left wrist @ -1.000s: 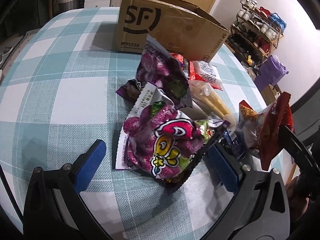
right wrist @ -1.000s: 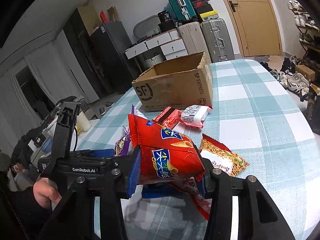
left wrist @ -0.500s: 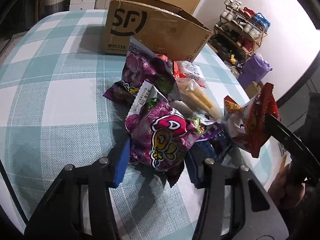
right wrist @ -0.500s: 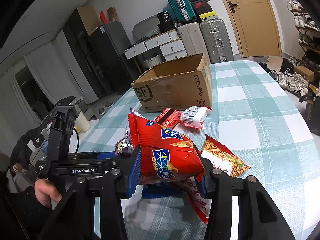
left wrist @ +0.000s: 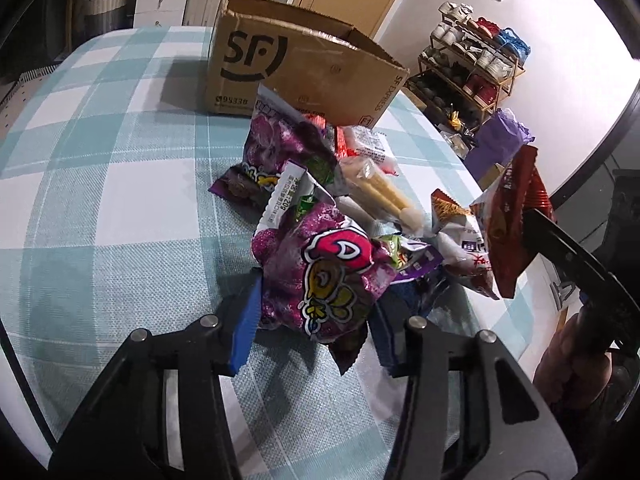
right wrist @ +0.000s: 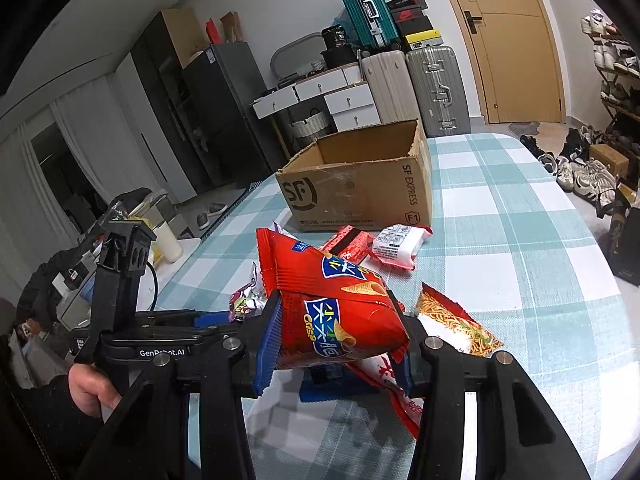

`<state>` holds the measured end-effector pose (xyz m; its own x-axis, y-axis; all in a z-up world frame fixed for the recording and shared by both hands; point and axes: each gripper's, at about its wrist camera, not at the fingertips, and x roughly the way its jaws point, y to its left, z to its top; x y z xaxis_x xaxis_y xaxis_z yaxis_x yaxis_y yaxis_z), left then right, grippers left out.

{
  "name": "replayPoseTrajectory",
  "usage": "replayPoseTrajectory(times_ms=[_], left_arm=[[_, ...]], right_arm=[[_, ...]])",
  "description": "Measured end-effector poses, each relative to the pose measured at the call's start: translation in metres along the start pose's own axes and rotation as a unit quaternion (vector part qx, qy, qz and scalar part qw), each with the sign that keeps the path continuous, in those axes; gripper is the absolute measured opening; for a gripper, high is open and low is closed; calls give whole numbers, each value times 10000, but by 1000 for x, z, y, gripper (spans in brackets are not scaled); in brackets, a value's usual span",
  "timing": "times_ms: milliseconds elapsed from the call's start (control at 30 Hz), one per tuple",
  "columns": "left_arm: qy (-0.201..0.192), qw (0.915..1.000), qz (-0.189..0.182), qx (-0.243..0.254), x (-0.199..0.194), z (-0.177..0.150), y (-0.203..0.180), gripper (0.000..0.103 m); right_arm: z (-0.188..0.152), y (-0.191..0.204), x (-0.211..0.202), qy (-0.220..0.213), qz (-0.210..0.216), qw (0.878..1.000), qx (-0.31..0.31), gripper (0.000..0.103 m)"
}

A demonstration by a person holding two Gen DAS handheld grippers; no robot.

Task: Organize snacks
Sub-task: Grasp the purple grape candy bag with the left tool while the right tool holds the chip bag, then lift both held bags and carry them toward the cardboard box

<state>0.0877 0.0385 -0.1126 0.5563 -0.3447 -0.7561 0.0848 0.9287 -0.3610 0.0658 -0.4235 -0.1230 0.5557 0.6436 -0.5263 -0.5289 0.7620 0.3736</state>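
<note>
Left gripper [left wrist: 316, 316]: blue pads pressed onto both sides of the purple snack bag [left wrist: 320, 276], pinching it at the near end of the snack pile.
Right gripper [right wrist: 336, 344]: clamped on the red crisp bag [right wrist: 332, 308], which is held above the bench [right wrist: 520, 240]; the bag's top edge sticks up to the left.
Second purple bag [left wrist: 280, 148]: farther back in the pile, leaning up toward the box.
Wafer roll pack [left wrist: 380, 192]: clear wrapper, lying just right of the purple bags.
Noodle snack bag [right wrist: 452, 324]: flat on the checked cloth, just beside the right gripper's right finger.
Red-and-white packets [right wrist: 396, 244]: two small ones lying close in front of the box.
Cardboard box [right wrist: 360, 184]: open-topped, SF logo on its side, standing on the bench behind all the snacks.
Person's hand [right wrist: 86, 392]: wrapped round the left gripper's handle, at the left of the right wrist view.
Suitcases [right wrist: 416, 84]: upright against the far wall, next to the door.
</note>
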Motion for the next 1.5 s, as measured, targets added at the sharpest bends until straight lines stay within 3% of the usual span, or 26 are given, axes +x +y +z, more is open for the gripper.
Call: replayPoseTrajectory(times_ms=[467,967,1500], left_arm=[[-412,9979,307,402,-52,30,-24,46],[-974,9920,393,701,-94,103,-42,46],[-824,9928,355,791,-86,192,-47,46]], right_arm=[[26,14,4,-54,157,9998,-118,47],[90,27,11,-294,319,9983,-384,47],[168,29,26,-448,243,9972,-550,47]])
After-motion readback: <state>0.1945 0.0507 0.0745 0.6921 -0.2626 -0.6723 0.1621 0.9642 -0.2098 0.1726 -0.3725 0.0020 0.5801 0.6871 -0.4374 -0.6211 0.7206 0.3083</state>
